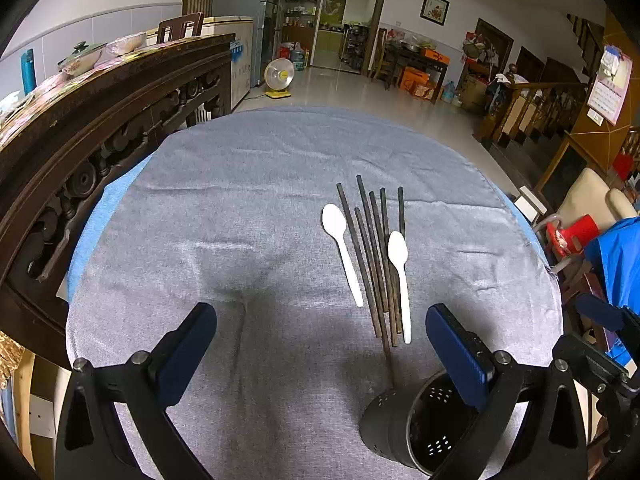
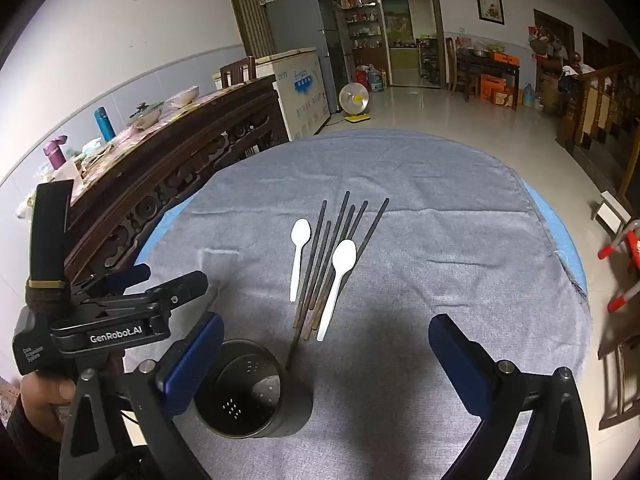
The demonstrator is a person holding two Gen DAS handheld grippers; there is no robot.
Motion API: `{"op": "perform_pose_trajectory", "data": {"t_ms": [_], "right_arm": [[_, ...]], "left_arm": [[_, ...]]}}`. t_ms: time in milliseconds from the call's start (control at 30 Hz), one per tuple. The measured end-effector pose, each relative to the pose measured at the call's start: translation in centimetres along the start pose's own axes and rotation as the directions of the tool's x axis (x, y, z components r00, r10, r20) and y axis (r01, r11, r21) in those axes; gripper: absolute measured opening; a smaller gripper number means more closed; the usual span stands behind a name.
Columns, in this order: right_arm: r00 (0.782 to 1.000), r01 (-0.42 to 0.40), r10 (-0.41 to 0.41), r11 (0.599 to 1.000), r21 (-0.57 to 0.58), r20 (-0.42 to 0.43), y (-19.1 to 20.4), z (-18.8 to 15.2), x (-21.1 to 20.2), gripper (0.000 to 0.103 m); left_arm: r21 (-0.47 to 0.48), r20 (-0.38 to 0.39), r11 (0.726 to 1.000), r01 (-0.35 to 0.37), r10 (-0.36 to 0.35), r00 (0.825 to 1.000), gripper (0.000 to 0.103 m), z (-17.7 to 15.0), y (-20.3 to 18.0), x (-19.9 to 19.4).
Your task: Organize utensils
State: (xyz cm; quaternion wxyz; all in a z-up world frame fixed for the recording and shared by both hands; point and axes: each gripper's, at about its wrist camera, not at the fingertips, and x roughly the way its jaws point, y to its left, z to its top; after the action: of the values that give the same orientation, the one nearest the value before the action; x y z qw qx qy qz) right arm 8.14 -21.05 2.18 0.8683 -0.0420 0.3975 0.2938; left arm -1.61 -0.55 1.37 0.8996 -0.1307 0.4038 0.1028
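- Left hand-held gripper (image 1: 320,356): jaws spread wide, nothing between them; hovers above the grey cloth (image 1: 240,220) covering the table (image 2: 568,248).
- Right hand-held gripper (image 2: 326,364): jaws spread wide, empty; also over the cloth.
- Dark chopsticks (image 1: 376,264): bundle lying flat mid-cloth, fanned at the far ends.
- White spoon (image 1: 342,248) left of the bundle, just beside it; second white spoon (image 1: 400,280) lying across the bundle's right side.
- Perforated dark utensil holder (image 2: 252,390): upright near the cloth's near edge; one chopstick end reaches its rim.
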Motion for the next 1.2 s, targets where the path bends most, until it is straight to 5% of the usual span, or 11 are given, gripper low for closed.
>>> {"op": "perform_pose_trajectory", "data": {"t_ms": [1200], "right_arm": [[1.000, -0.008, 0.008, 1.000, -0.008, 0.000, -0.01, 0.77, -0.03, 0.103]], "left_arm": [[0.013, -0.010, 1.000, -0.011, 0.011, 1.000, 0.103, -0.04, -0.41, 0.36]]}}
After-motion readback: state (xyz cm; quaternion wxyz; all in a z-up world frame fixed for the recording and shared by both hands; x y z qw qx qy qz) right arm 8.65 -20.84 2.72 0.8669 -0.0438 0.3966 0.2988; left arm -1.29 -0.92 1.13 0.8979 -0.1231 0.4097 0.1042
